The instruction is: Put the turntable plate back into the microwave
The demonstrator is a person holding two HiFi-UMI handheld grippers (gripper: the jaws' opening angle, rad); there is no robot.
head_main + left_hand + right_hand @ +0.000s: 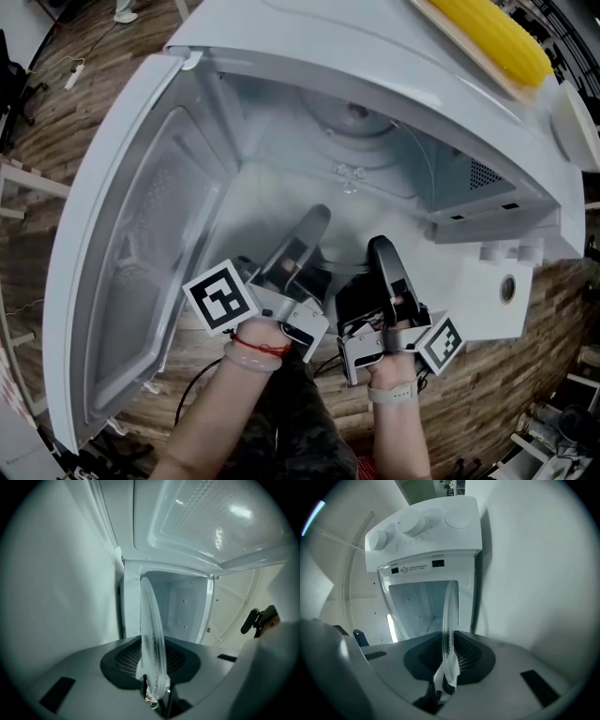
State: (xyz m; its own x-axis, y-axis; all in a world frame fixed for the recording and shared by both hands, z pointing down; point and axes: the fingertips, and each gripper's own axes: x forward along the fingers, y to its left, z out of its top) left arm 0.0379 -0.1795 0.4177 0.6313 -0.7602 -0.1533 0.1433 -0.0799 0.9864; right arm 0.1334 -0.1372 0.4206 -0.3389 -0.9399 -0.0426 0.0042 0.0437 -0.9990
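Clamping the near rim of the turntable plate [152, 634], the left gripper [155, 694] and the right gripper [443, 686] each have their jaws drawn narrow onto thin clear glass. The round, faintly patterned plate shows edge-on in both gripper views, held reaching into the smooth white microwave [487, 272], whose door [131, 253] stands wide open.
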